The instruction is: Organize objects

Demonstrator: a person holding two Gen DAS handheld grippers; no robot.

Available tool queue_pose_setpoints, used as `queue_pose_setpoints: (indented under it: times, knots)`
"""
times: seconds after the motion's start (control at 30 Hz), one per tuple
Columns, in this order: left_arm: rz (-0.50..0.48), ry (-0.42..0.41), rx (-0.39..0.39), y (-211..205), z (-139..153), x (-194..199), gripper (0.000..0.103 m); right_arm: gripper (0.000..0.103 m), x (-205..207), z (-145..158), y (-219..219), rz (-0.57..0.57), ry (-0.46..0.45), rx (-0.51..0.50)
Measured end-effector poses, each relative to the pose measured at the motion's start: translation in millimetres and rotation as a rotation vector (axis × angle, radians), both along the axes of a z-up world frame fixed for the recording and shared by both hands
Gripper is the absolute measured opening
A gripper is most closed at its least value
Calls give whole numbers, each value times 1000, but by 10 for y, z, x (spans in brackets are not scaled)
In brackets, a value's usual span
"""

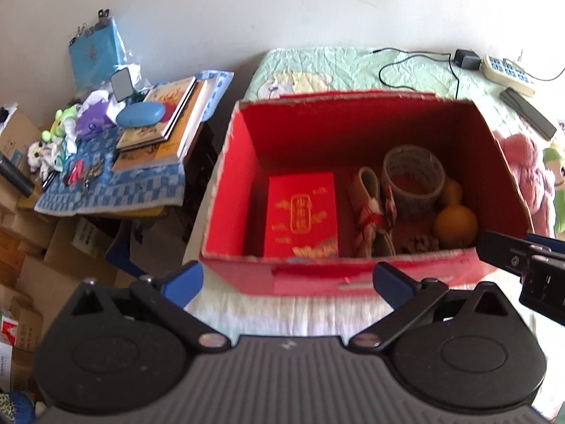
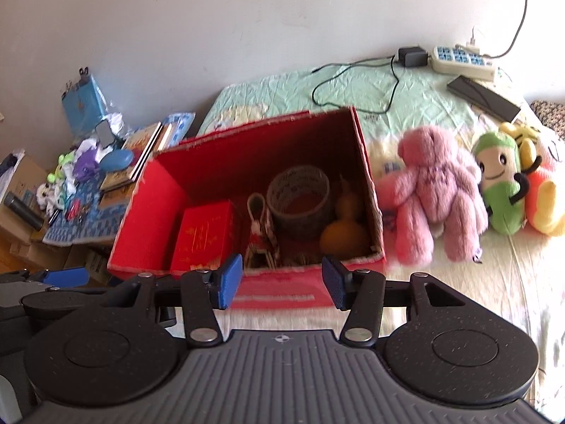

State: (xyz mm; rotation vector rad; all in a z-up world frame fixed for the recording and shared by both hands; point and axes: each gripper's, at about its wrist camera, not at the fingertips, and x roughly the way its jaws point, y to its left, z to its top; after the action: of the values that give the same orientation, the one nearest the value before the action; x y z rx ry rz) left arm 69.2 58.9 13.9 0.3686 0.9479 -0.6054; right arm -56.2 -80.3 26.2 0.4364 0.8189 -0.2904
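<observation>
Left gripper (image 1: 287, 281): held in front of the near wall of the box, its blue-tipped fingers spread wide with nothing between them.
Right gripper (image 2: 282, 284): also at the near side of the box, fingers apart and holding nothing; it sits just right of the left gripper.
Red box (image 2: 141, 212): open-topped cardboard, standing on the bed (image 2: 441, 113).
Inside the box: a small red packet with gold print (image 1: 300, 215) on the left, a red-and-white trinket (image 1: 370, 212) in the middle, a roll of tape (image 1: 413, 176) standing behind it, and an orange gourd (image 1: 455, 219) in the right corner, touching the tape.
Soft toys: a pink plush bear (image 2: 434, 190) lies on the bed just right of the box, then a green plush (image 2: 501, 187) and an orange-and-yellow plush (image 2: 543, 198) side by side.
Far end of the bed: a power strip (image 2: 462, 58), a black adapter (image 2: 411, 56) with its cable, and a dark flat bar (image 2: 483, 97).
Side table (image 1: 116, 190): left of the bed, piled with books (image 1: 166, 120), a blue case (image 1: 141, 113) and small toys.
</observation>
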Motion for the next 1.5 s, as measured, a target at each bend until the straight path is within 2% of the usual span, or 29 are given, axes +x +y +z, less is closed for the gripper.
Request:
queue_pose_setpoints:
  times: [0.4,0.73,0.9,1.03,1.13,1.5]
  knots:
    - [-75,-2,-12,-77,-109,353,102,54,232,-56,165,-74,17,-68]
    - [-109,71,1,-165,-191,475,102,55,308,-79,108,-130,40,-82]
    - [-124,93,17,-166,-193,519,102,60,399,-84,55,-142,51,-71]
    - [-136,103,31,-186,-203,553,102,60,497,-92,53,-119,59,-31]
    - [-141,148,25,-184,-223,595,102,60,555,-90,81,-98,71,-40]
    - [-177,158,25,-134,-262,553,102,59,566,-80,169,-53,100,-69]
